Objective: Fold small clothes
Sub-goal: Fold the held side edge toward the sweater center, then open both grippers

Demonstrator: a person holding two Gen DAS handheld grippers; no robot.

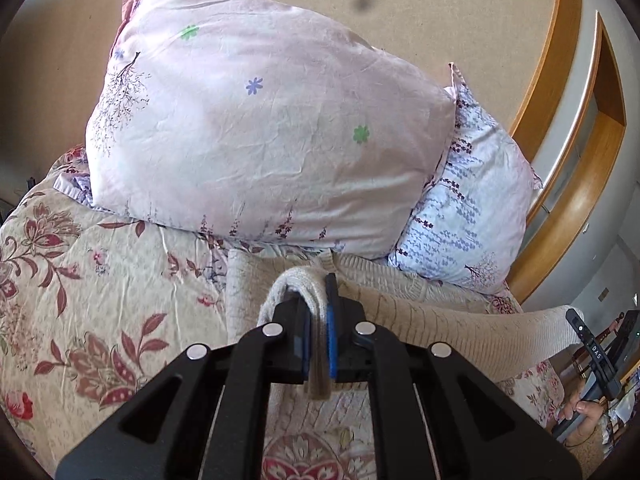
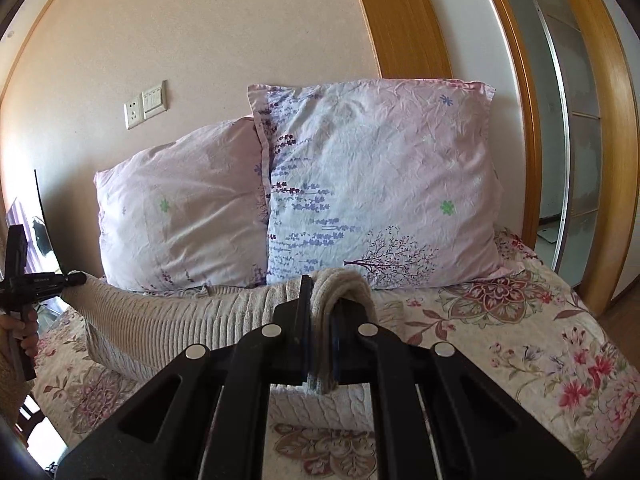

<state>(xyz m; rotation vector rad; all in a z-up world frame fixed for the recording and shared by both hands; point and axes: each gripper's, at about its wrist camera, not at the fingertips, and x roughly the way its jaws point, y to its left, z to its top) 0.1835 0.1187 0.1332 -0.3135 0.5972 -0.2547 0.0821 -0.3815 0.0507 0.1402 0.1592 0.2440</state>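
Observation:
A beige knit garment (image 1: 460, 328) lies across the floral bedspread (image 1: 80, 288) in front of the pillows. My left gripper (image 1: 314, 292) is shut on a bunched edge of it, the knit looped over the fingertips. In the right wrist view my right gripper (image 2: 322, 292) is shut on another bunched edge of the same garment (image 2: 180, 320), which stretches left toward the other gripper (image 2: 24, 276). The right gripper also shows at the left wrist view's right edge (image 1: 592, 352), held by a hand.
Two pink floral pillows (image 1: 260, 132) (image 2: 384, 184) lean against the wall at the head of the bed. A wooden frame (image 2: 528, 120) and sliding door stand to the right. A wall socket and switch (image 2: 146, 104) sit above the pillows.

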